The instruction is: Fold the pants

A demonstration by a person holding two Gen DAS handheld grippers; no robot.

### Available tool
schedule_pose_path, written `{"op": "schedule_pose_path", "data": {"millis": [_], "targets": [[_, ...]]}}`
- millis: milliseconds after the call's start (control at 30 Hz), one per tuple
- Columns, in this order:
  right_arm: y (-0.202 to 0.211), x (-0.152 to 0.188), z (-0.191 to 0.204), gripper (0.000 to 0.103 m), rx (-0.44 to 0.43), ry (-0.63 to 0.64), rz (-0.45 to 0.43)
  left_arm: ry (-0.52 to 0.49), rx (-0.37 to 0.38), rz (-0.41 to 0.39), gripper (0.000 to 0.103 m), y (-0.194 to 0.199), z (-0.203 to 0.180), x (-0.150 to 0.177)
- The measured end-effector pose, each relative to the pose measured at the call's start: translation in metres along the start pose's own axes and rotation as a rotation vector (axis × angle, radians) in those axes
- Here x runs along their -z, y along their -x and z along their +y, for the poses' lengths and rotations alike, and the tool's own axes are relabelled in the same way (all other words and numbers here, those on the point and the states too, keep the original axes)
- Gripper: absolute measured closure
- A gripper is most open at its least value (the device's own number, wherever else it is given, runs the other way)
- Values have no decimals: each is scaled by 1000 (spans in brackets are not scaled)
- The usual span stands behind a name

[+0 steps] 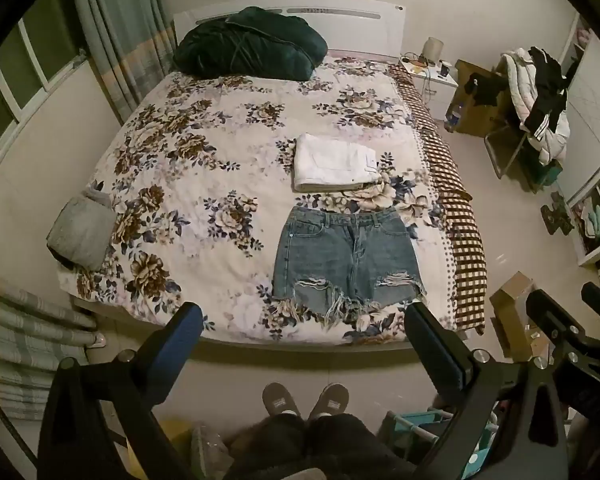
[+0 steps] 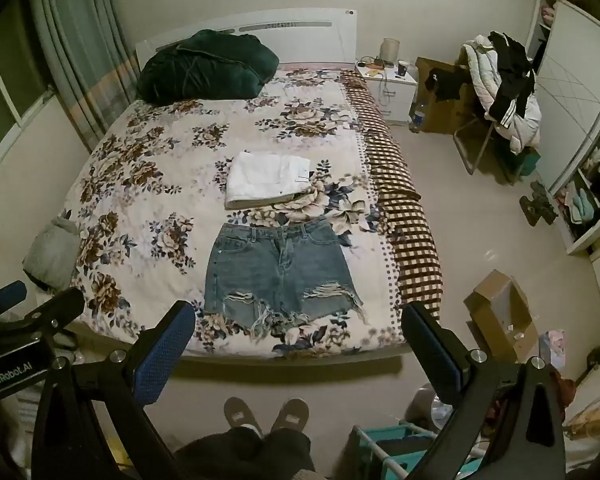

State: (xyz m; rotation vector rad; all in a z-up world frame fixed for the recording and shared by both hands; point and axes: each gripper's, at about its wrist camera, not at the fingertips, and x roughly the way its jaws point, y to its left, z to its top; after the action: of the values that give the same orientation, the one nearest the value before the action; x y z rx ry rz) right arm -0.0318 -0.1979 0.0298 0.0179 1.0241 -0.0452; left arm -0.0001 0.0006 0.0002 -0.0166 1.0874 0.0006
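Blue denim shorts (image 1: pixel 346 258) with frayed hems lie flat and unfolded near the foot of the floral bed (image 1: pixel 204 168), waistband away from me; they also show in the right wrist view (image 2: pixel 278 272). A folded white pair of pants (image 1: pixel 336 162) lies just beyond them, also seen in the right wrist view (image 2: pixel 266 178). My left gripper (image 1: pixel 304 320) is open and empty, held above the floor before the bed's foot edge. My right gripper (image 2: pixel 298 320) is open and empty, beside the left one.
A dark green duvet (image 1: pixel 248 44) lies at the headboard. A grey bundle (image 1: pixel 80 232) sits at the bed's left edge. A checked blanket (image 1: pixel 460 224) hangs down the right side. A cardboard box (image 2: pixel 500 312) and a chair with clothes (image 2: pixel 504 88) stand on the floor right.
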Motion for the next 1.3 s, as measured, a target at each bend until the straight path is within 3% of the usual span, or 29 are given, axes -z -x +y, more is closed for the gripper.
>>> {"op": "schedule_pose_path", "data": {"millis": [1300], "targets": [[7, -2, -2, 0, 0, -3, 4, -5, -11, -7, 0, 6, 3, -8]]}}
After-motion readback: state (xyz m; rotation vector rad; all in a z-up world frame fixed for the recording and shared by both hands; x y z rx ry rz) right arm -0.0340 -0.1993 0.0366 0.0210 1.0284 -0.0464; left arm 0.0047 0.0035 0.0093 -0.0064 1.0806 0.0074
